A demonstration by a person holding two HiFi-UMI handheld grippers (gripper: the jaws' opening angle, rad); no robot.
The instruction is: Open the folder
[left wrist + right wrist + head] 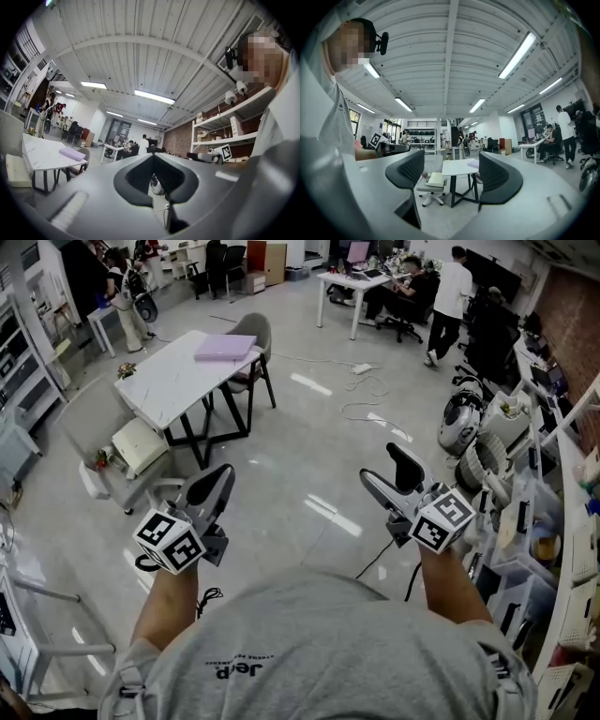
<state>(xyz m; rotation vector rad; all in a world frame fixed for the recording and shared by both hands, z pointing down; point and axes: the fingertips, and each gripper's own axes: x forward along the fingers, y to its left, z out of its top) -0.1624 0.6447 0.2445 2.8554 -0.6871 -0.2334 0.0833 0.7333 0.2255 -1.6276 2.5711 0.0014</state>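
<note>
The left gripper (214, 486) and the right gripper (387, 468) are both held level in front of the person's torso, side by side and well apart, each pointing out across the office floor. In the left gripper view, the left gripper (154, 174) has its jaws brought together: the grey fingers meet along a narrow seam, the dark pads enclose only a small hollow, and nothing is gripped. In the right gripper view, the right gripper (451, 173) has its jaws spread wide, with clear space between the two dark ribbed pads and nothing in that space (the head view confirms two separate fingers). The folder (225, 347), lilac in colour, lies flat and closed on the far end of the white table (169, 381), well apart from both grippers and touched by neither. In the right gripper view the table (457, 167) appears far off in the gap between the jaws, and the folder (474, 163) sits on its top, just beside the inner edge of the jaw on the picture's right. In the left gripper view the folder (72, 153) and table (42, 152) lie off to the left of the closed jaws, not in line with them. A chair carrying a pale cushion (139, 446) stands at the near side of the table.
</note>
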